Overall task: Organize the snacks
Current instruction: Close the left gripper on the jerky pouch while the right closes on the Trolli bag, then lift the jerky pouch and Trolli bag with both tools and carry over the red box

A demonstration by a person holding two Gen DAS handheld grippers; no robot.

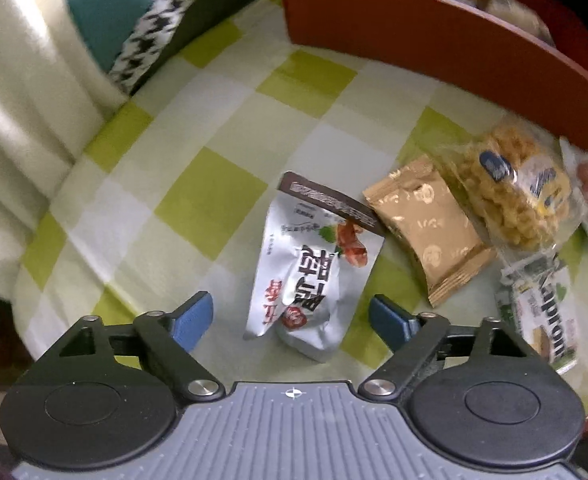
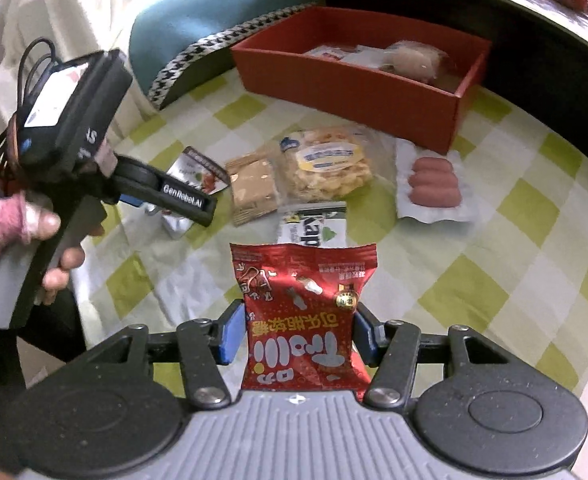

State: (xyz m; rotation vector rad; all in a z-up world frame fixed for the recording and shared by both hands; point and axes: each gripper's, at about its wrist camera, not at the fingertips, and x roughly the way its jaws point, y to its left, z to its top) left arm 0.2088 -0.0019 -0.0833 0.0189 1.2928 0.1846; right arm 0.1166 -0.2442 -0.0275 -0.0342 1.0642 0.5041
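Right gripper [image 2: 295, 336] jaws clamp a glossy red snack bag [image 2: 303, 316]; left gripper [image 1: 292, 320] jaws spread, seemingly over a crumpled white packet [image 1: 311, 268].

"GenRobot.AI" stood on the left gripper [image 2: 174, 196] arm, partial "Napoli" ran along a white-green wafer pack [image 1: 541, 312], Chinese characters covered the red packet [image 2: 305, 320].

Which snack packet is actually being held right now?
The red packet, pinched in the right gripper's jaws; every other packet lies loose on the checked cloth.

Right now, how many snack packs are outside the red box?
6: white pouch under the left hand-held gripper, gold pack, clear puffs bag, green-white bar, sausages, red bag in the right hand-held gripper. Others may be hidden.
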